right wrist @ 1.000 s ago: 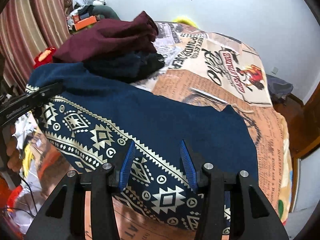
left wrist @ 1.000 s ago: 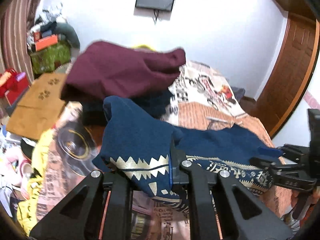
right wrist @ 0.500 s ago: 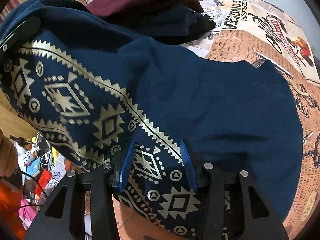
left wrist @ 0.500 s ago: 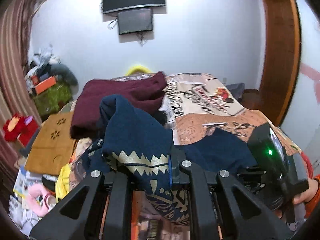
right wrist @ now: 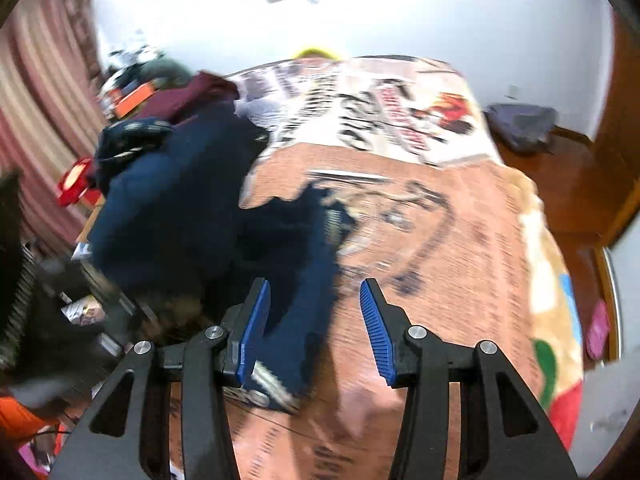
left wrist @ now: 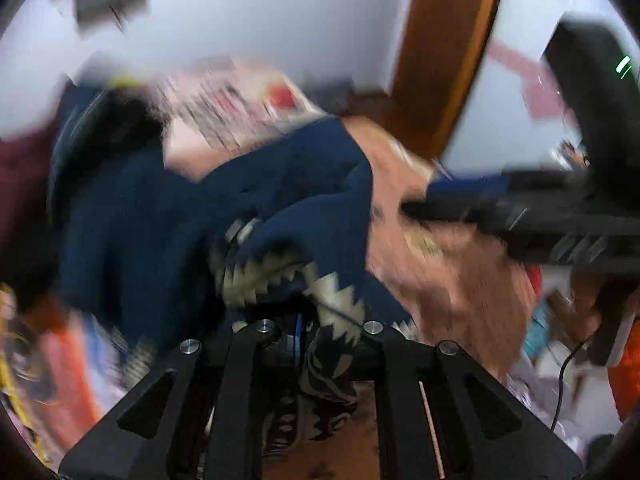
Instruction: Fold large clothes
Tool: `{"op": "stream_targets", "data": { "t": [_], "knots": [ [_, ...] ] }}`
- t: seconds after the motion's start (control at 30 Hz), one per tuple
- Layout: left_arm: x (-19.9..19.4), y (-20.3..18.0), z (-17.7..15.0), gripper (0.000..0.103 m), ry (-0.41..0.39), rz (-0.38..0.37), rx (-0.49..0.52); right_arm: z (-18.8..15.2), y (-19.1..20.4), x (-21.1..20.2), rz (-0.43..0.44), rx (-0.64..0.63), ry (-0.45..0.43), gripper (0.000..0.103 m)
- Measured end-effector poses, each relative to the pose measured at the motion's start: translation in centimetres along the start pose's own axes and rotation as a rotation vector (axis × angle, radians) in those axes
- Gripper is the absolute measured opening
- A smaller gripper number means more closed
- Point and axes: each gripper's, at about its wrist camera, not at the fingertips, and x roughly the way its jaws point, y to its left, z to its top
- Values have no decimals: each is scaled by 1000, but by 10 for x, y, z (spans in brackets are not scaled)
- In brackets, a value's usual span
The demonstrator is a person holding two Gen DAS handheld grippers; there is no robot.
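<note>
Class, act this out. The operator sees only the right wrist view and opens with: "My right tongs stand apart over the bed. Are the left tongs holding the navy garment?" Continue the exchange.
Observer: Yes. In the left wrist view the left tongs are shut on the navy garment, with its patterned hem bunched at them.
Operator: Does that view show my right tongs?
Observer: Yes, though blurred. The right tongs reach in from the picture's right side, above the bedspread.
Operator: Anything on my device that I cannot see?
Observer: A green light glows on the black unit above those tongs.
</note>
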Motion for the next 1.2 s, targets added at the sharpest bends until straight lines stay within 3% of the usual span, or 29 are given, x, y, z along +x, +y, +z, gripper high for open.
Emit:
{"op": "stream_targets", "data": {
  "t": [0.07,0.1,0.2,0.27,0.33,0.47,0.57,0.67,0.73,0.83,0.93,1.03,1.2],
  "knots": [
    [27,2,-9,12,108,-36,-7,-6,-13,-2,-20,33,9,43],
    [29,1,-11,14,111,-31,9,-10,-16,-5,-26,40,11,43],
    [17,-5,-8,19,88,2,54,-14,-16,-15,-30,44,10,43],
    [7,-9,-7,30,76,12,67,-16,-10,-21,-29,34,1,43],
    [-8,-9,-5,49,42,35,72,-12,-6,-22,-28,23,-12,43],
    [-32,-1,-5,59,-12,69,62,0,6,-21,4,-6,-50,43],
    [-55,18,-4,70,-41,77,20,4,21,-21,28,-32,-70,43],
    [-70,43,0,75,-73,117,-19,11,36,-18,52,-62,-79,43],
    [-81,61,1,85,-85,158,-41,13,45,-16,61,-76,-82,43],
    [-80,87,2,86,-68,221,-60,17,56,-4,71,-97,-65,43],
    [-69,110,-5,86,-15,236,-92,14,61,12,68,-110,-29,43],
    [-49,127,-19,86,61,189,-160,7,58,28,35,-113,13,43],
    [-25,130,-37,87,91,124,-222,-7,32,46,-39,-62,74,43]
  ]
}}
